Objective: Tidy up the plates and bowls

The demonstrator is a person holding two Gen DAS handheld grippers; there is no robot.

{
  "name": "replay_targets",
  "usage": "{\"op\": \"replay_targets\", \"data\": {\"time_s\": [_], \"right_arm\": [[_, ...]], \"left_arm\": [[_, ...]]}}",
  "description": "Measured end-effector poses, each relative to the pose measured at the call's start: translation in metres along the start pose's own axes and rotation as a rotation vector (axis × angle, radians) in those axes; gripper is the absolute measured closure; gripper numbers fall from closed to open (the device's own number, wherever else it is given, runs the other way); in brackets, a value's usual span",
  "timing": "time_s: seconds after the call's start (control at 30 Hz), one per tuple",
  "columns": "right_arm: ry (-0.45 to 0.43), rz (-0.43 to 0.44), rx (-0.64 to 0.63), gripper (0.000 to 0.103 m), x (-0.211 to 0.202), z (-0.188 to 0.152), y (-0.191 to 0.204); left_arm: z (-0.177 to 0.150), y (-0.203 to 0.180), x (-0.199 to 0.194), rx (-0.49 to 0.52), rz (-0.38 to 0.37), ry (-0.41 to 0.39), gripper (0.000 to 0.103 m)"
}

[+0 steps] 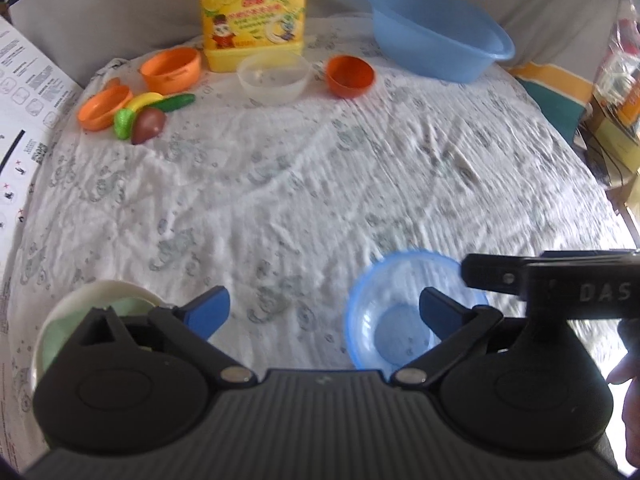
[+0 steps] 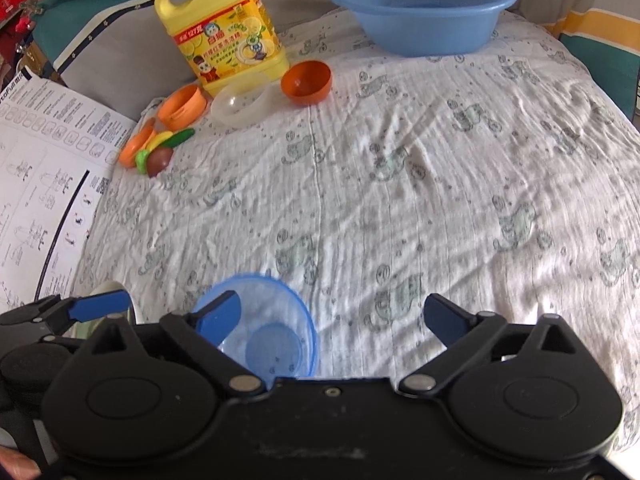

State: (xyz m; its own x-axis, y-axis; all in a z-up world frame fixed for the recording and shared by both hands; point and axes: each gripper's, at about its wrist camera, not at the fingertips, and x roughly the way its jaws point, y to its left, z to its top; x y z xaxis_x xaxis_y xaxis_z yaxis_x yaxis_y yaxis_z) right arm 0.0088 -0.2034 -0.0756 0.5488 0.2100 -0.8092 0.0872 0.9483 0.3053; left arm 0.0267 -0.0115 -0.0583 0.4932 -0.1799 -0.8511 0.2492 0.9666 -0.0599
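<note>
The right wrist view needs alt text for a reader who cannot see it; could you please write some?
The right gripper is open over a patterned cloth, its left finger above a clear blue bowl it does not grip. At the far edge stand a yellow detergent jug, a blue basin, orange bowls and toy food.

Wide bare cloth (image 2: pixel 400 200) mid-table, clear blue bowl (image 2: pixel 264 320) near, detergent jug (image 2: pixel 224 32) and basin (image 2: pixel 424 4) far

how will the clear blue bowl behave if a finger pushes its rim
The blue bowl looks like thin see-through plastic, so probably light and a bit flexible. Its base is much narrower than the rim, so it may tip. On the wrinkled cloth it would likely snag rather than slide.
</note>
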Motion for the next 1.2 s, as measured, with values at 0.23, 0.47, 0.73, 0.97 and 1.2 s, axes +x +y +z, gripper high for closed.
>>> {"op": "replay_targets", "data": {"time_s": [0.23,0.47,0.73,0.97,1.2], "right_arm": [[-0.061,0.007,-0.036,0.000,-0.001,0.041,0.009],[-0.116,0.014,-0.132,0.000,0.010,0.099,0.028],[-0.150,0.034,-0.191,0.000,0.048,0.172,0.045],[-0.112,0.075,-0.164,0.018,0.100,0.221,0.054],[-0.073,0.085,-0.201,0.053,0.142,0.232,0.066]], "left_arm": [[0.034,0.033,-0.003,-0.056,0.048,-0.060,0.000],[0.082,0.063,0.006,-0.126,0.078,-0.125,0.000],[0.132,0.086,0.047,-0.200,0.103,-0.142,0.000],[0.164,0.095,0.094,-0.200,0.124,-0.122,0.000],[0.182,0.099,0.132,-0.200,0.094,-0.091,0.015]]}}
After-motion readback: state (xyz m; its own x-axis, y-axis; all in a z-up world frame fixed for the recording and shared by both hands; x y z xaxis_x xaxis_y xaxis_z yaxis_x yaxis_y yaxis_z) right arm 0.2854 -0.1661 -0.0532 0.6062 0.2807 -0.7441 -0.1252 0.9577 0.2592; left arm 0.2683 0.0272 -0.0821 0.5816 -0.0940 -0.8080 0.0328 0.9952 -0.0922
